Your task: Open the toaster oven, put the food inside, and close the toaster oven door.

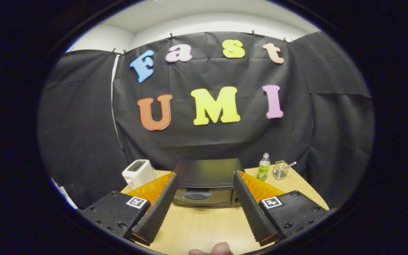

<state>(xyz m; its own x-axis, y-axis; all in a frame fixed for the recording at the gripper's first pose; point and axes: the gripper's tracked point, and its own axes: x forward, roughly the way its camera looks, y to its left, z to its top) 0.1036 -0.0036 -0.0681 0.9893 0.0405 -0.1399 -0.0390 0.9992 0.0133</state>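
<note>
Lining up on the toaster oven (205, 184) | gripper (205, 184) fingers spread wide, empty, framing its closed door | handle (194, 194) dead ahead, probably the first grab

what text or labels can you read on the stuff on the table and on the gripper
Green bottle: it carries a label, too small and blurred to read.
Open gripper: a square black-and-white marker sits on each finger mount, a pattern and no words.
Toaster oven, door shut, ahead between the fingers: no readable text.
White toaster: no readable text.
Clear cup: no text.
</note>
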